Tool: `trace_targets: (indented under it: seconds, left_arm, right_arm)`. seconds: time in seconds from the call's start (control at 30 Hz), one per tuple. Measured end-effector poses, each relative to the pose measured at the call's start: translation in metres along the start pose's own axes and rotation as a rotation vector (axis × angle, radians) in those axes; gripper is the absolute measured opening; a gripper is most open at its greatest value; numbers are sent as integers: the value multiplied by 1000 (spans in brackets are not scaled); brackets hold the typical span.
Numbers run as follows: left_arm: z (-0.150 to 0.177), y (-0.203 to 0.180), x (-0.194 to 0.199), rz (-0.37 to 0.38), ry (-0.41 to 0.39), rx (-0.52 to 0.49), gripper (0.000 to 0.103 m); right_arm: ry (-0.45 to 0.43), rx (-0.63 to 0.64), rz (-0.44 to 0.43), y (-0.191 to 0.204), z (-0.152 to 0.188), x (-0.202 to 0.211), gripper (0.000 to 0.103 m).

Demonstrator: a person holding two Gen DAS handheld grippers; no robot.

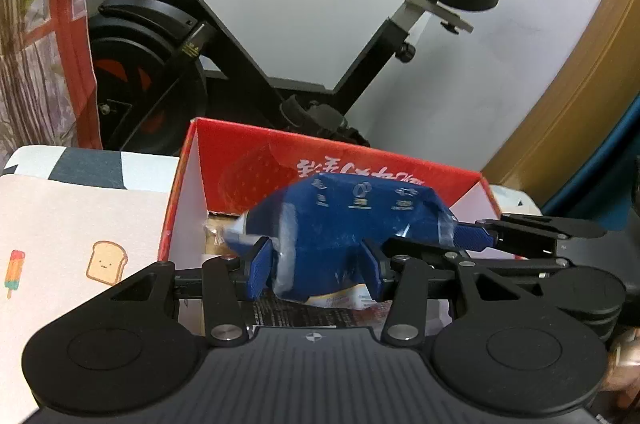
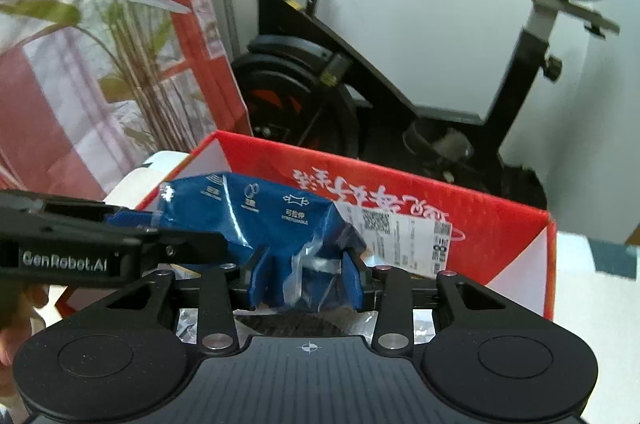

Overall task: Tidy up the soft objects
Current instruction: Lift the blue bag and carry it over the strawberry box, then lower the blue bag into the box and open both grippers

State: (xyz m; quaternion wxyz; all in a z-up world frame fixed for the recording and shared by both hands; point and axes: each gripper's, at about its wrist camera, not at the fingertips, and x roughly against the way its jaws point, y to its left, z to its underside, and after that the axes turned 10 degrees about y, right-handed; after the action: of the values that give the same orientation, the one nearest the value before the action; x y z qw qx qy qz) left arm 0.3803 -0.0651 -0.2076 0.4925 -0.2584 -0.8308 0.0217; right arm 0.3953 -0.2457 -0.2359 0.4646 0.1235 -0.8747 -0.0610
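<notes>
Both claws clamp one blue plastic-wrapped soft pack (image 1: 340,224): left claw (image 1: 320,266) pinches its near-left part, right claw (image 2: 306,276) its crumpled right end, pads partway closed on film. Pack's long axis runs left-right betw. the hands, held just above the red box (image 2: 500,224), over its open top w/ other packets inside. Next likely: lower straight in, then let go.
</notes>
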Motion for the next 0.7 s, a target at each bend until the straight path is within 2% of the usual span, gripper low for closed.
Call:
trace_targets:
  seconds: [0.2,0.53,0.7]
  left_arm:
    - [-4,5,-10,-16,16,-5,50]
    - [-4,5,-5,-63,-3,-18,50]
    - [1,-2,11,-101,-36,-47,50]
  right_arm:
    - [102,-59,0,-10,-6,-23,34]
    - [274,-144,0,-21,-6,-52,33]
    - [253,-161,-11,-21,-6,-40,36]
